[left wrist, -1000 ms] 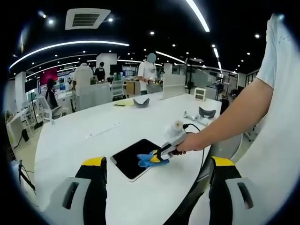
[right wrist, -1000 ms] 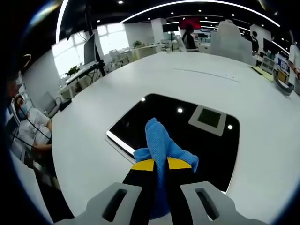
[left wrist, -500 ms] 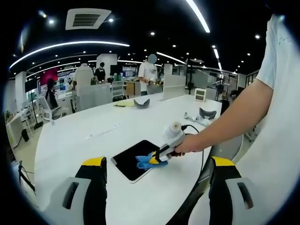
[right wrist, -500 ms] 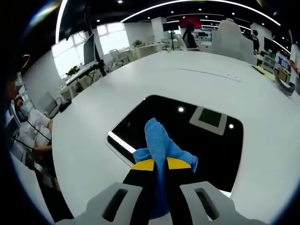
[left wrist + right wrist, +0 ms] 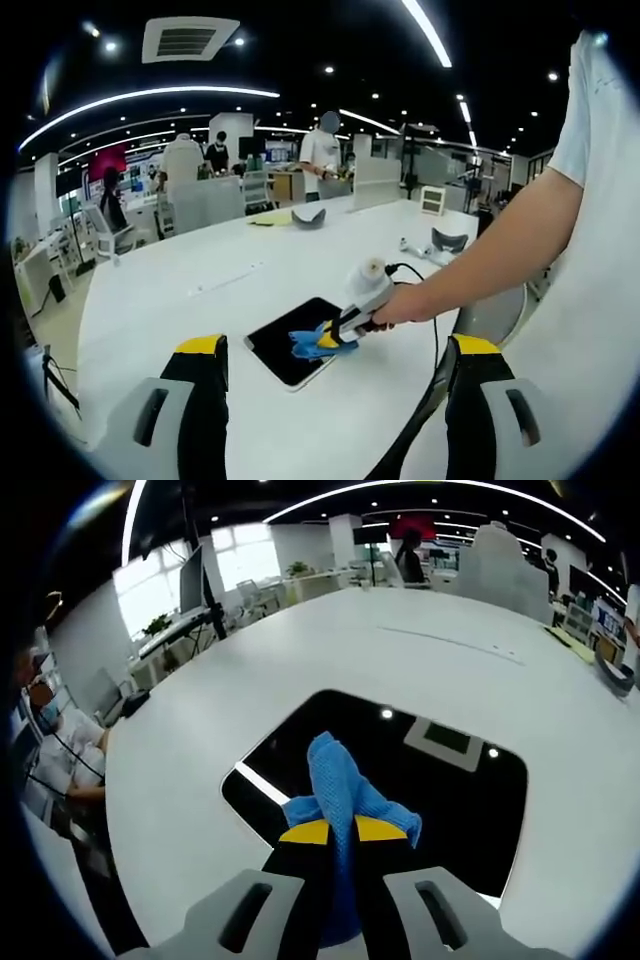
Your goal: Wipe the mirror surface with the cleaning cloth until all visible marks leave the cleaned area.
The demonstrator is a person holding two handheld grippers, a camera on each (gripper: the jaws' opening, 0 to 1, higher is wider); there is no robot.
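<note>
A dark rectangular mirror [image 5: 400, 770] lies flat on the white table [image 5: 300, 660], reflecting ceiling lights and a vent. My right gripper [image 5: 342, 832] is shut on a blue cleaning cloth [image 5: 340, 780], whose bunched end rests over the mirror's near edge. In the left gripper view the mirror [image 5: 285, 345] lies mid-table, with the right gripper [image 5: 330, 337] and the blue cloth [image 5: 308, 344] at its right edge, held by a person's arm [image 5: 500, 250]. My left gripper [image 5: 335, 345] is held above the table, jaws wide apart and empty.
The long white table [image 5: 200, 280] carries grey curved objects [image 5: 308, 216], a yellow sheet, and small white items far off. Several people stand at the back, and one sits beside the table's left edge [image 5: 55, 740]. A cable [image 5: 425, 300] trails from the right gripper.
The right gripper with the cloth has slid slightly along the mirror's near edge; the mirror sits a bit further right in the left gripper view as the cameras shifted.
</note>
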